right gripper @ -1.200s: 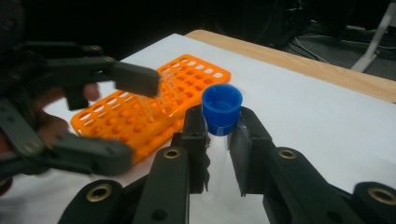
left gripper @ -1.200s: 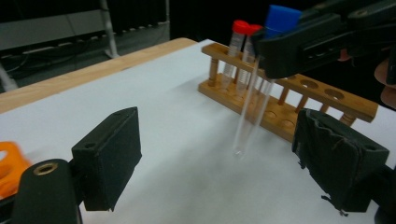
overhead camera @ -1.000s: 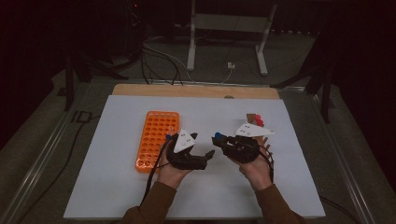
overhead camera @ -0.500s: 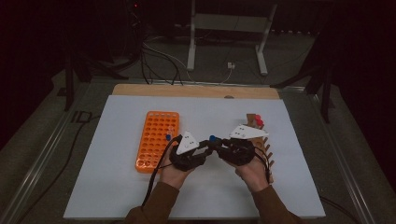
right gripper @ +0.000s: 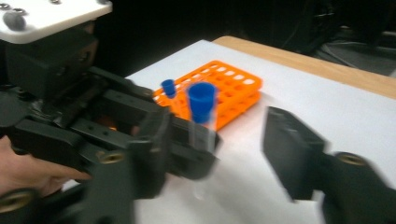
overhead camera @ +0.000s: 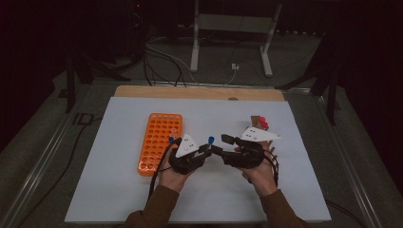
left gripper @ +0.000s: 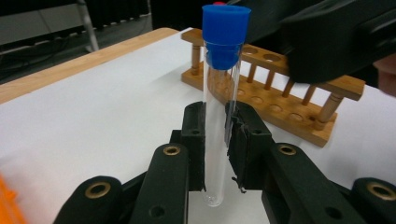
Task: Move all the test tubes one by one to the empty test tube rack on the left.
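Near the middle of the white counter [overhead camera: 119,190], a little toward the person's edge, the two hand-held tools meet tip to tip, and between them stands a clear test tube [left gripper: 216,126] with a blue stopper [left gripper: 225,35]. The left claw [left gripper: 215,140] is clamped on the tube: in the left gripper view its two black pads press on the glass from either side about halfway down, the tube upright, its rounded bottom showing below the pads and its stopper well above them. In the high view the left claw [overhead camera: 207,151] sits with the blue stopper [overhead camera: 210,139] poking up just beyond its tip. The right claw [overhead camera: 222,151] faces it from the other side; its jaws have just been opening and now stand apart, and in the right gripper view the tube [right gripper: 203,135] stands between them with the right-hand jaw clear of the glass, while the blur hides how near the left-hand jaw comes. An orange tube rack [overhead camera: 160,140] lies toward the left edge of the counter, just beside the left hand [overhead camera: 171,175], and one blue-capped tube [right gripper: 169,89] stands in it at the end nearest the claws. A wooden rack [left gripper: 275,100] with round holes stands toward the right edge, behind the right hand [overhead camera: 259,173], with red-capped pieces [overhead camera: 263,124] on it in the high view
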